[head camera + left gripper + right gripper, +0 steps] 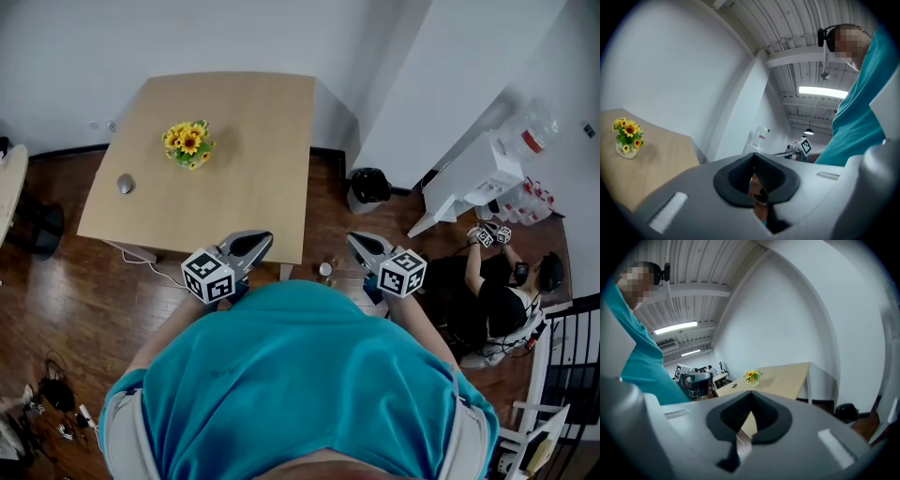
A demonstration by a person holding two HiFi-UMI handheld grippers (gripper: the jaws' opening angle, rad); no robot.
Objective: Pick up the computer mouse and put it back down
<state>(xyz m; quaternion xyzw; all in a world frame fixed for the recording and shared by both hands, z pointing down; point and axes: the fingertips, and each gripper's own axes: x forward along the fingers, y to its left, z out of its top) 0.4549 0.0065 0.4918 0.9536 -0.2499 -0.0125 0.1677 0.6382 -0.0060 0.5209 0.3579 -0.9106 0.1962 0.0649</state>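
Observation:
The grey computer mouse [125, 184] lies near the left edge of the light wooden table [253, 159]; it also shows as a small speck in the right gripper view [734, 386]. Both grippers are held close to my body, off the table's near edge and far from the mouse. My left gripper [247, 246] [753, 157] has its jaws together with nothing between them. My right gripper [366, 247] [751, 394] is also shut and empty, pointing toward the table. The left gripper view does not show the mouse.
A pot of yellow flowers [188, 143] stands on the table behind the mouse. On the wooden floor are a black bin [369, 186], a small bottle [324, 270] and cables [52, 398]. A white cabinet [473, 178] and a seated person [497, 295] are at right.

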